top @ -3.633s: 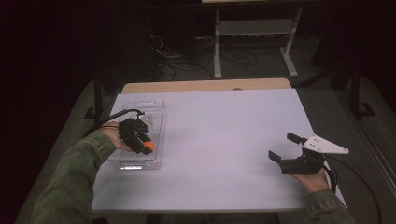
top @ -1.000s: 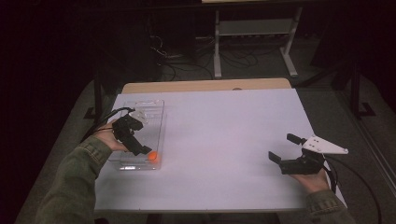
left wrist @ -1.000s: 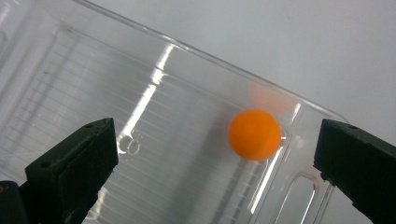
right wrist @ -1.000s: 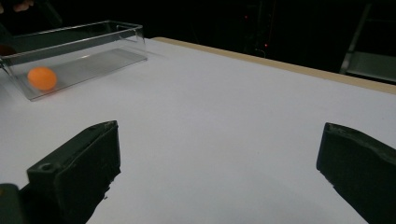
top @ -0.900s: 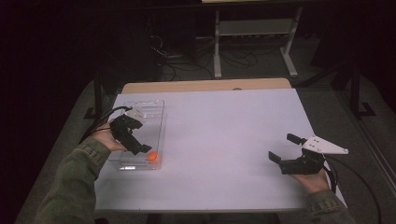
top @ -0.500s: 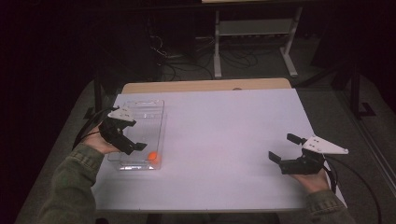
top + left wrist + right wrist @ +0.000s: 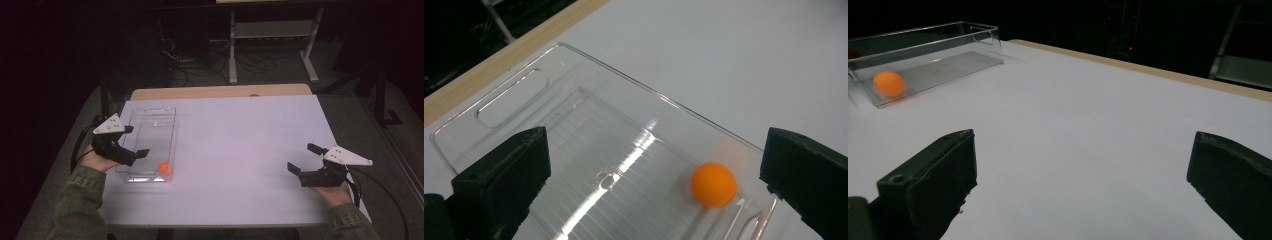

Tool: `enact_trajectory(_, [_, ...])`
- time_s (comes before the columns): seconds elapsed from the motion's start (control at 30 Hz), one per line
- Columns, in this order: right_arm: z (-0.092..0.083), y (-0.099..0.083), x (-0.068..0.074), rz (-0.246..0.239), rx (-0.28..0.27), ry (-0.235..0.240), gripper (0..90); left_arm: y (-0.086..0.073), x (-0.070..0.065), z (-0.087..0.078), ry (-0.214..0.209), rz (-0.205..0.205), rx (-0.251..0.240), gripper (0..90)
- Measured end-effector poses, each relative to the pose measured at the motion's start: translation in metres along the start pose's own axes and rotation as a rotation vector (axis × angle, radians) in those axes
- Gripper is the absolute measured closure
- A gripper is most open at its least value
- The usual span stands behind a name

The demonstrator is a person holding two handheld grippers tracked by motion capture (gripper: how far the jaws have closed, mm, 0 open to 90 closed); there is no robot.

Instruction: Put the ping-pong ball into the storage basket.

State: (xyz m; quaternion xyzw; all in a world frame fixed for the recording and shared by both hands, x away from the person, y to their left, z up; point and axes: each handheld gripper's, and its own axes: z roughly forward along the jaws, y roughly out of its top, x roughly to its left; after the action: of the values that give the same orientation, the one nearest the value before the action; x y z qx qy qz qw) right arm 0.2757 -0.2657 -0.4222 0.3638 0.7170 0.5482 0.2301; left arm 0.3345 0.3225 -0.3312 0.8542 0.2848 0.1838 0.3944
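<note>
Orange and round, the small plastic ball lies in the near end of the clear rectangular plastic tray, seemingly settled, so I'd lift my wide-open, empty left gripper straight clear.

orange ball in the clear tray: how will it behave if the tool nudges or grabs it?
The orange ball is a smooth sphere, so a nudge would probably send it rolling along the clear tray's flat floor until a wall stops it. It looks light, perhaps hollow, so it may skitter. Wide flat jaws could squeeze it out unless centred.
</note>
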Motion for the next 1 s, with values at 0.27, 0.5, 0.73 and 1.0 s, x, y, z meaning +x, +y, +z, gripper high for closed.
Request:
enact_trajectory(0.27, [-0.001, 0.0, -0.001, -0.002, -0.006, -0.003, 0.0, -0.007, -0.003, 0.0, 0.014, -0.01, -0.026, 0.0])
enact_trajectory(0.5, [-0.001, 0.0, -0.001, -0.001, -0.005, -0.004, 0.0, -0.017, -0.005, 0.002, 0.041, -0.033, -0.067, 0.0])
enact_trajectory(0.73, [-0.001, 0.0, 0.0, -0.005, -0.006, -0.005, 0.0, -0.028, -0.005, 0.0, 0.052, -0.064, -0.114, 0.0])
enact_trajectory(1.0, [0.0, 0.0, 0.0, -0.002, -0.004, -0.005, 0.0, -0.037, -0.006, -0.003, 0.077, -0.091, -0.159, 0.0])
